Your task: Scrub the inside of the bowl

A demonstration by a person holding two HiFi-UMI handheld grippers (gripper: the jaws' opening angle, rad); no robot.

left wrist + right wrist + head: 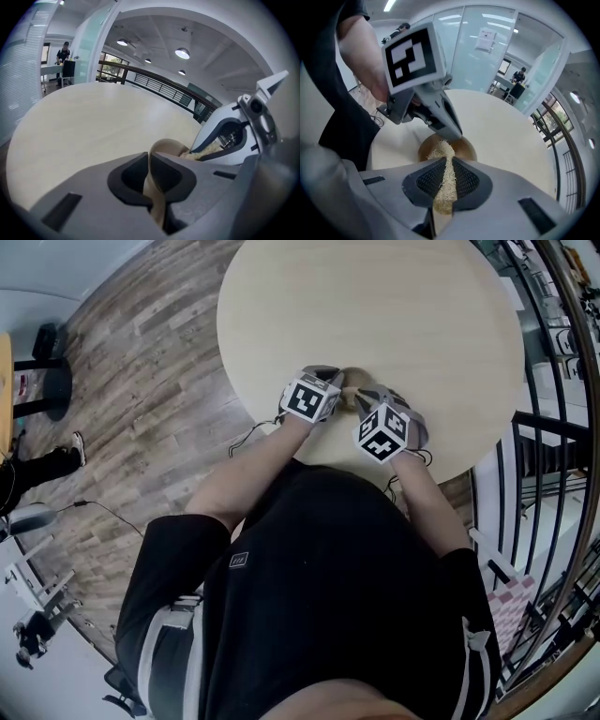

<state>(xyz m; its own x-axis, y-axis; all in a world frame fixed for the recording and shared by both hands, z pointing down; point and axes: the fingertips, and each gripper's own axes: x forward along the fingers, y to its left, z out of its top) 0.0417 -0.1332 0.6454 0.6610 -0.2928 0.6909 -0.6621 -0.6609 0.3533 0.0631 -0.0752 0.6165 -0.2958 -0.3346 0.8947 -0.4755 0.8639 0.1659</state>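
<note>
A small tan wooden bowl (352, 395) sits near the front edge of the round pale table (375, 306). My left gripper (339, 382) is shut on the bowl's rim; in the left gripper view the thin bowl wall (168, 146) stands pinched between the dark pads (129, 176). My right gripper (447, 164) is shut on a straw-coloured fibre scrubber (445, 180). The scrubber's tip reaches down into the bowl (465, 147), just below the left gripper's (451, 132) jaws. From the left gripper view, the right gripper (225, 136) hangs close on the right with fibres (206, 151) showing.
The table's front edge (309, 460) lies right under my wrists, with thin cables (246, 437) hanging off it. A dark metal railing (553, 456) runs close on the right. Wood floor (141, 381) lies to the left. A person stands far off at a desk (518, 77).
</note>
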